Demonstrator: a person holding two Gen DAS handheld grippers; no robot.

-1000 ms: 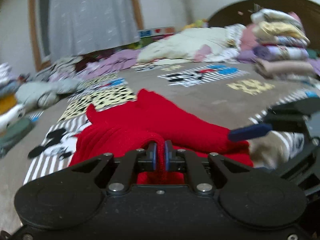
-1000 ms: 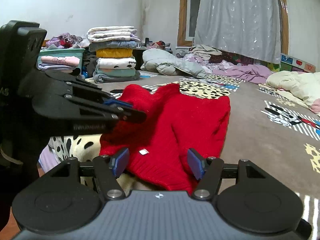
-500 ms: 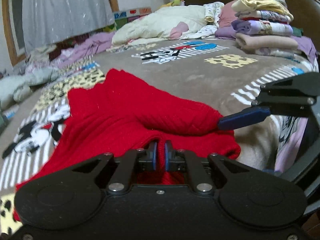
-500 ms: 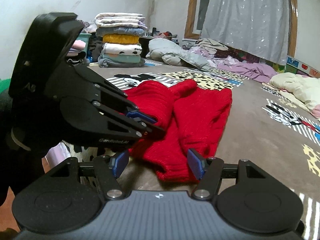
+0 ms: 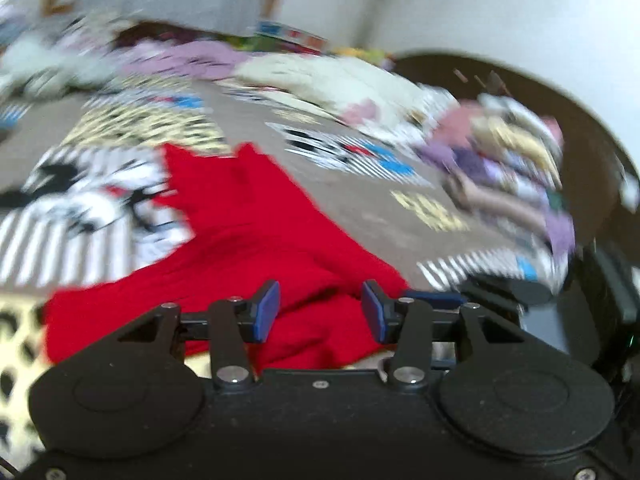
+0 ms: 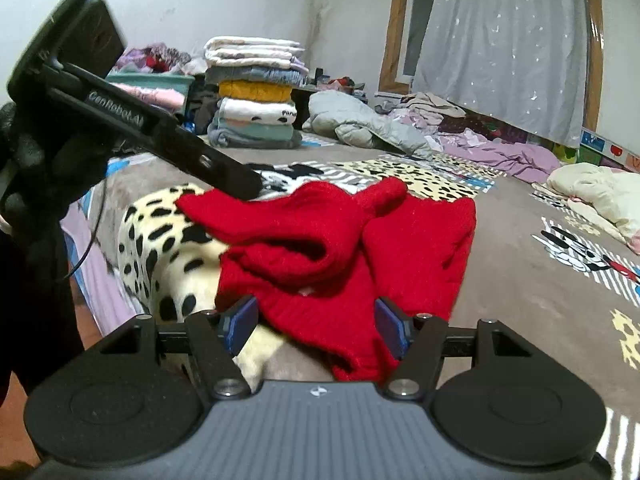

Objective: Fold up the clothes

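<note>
A red knit sweater (image 6: 420, 248) lies on the patterned bed cover (image 6: 520, 264), with one sleeve folded across its body. My right gripper (image 6: 316, 324) is open and low over the sweater's near hem, nothing pinched between its blue pads. In the right wrist view, my left gripper (image 6: 236, 178) comes in from the upper left, its tip right by the cuff of the folded sleeve. The left wrist view is blurred. There my left gripper (image 5: 320, 312) stands open above the red sweater (image 5: 260, 220), and a blue finger of the right gripper (image 5: 436, 300) shows at the right.
A stack of folded clothes (image 6: 254, 92) stands at the far left of the bed, and another stack (image 5: 508, 168) by the dark headboard. A grey jacket (image 6: 360, 120), purple garments (image 6: 516, 160) and a cream duvet (image 6: 592, 184) lie further back. The bed edge drops off at the left.
My left gripper has opened and let go of the red sweater, then swung up and away. The sleeve now lies over the body. The right gripper stays open.
</note>
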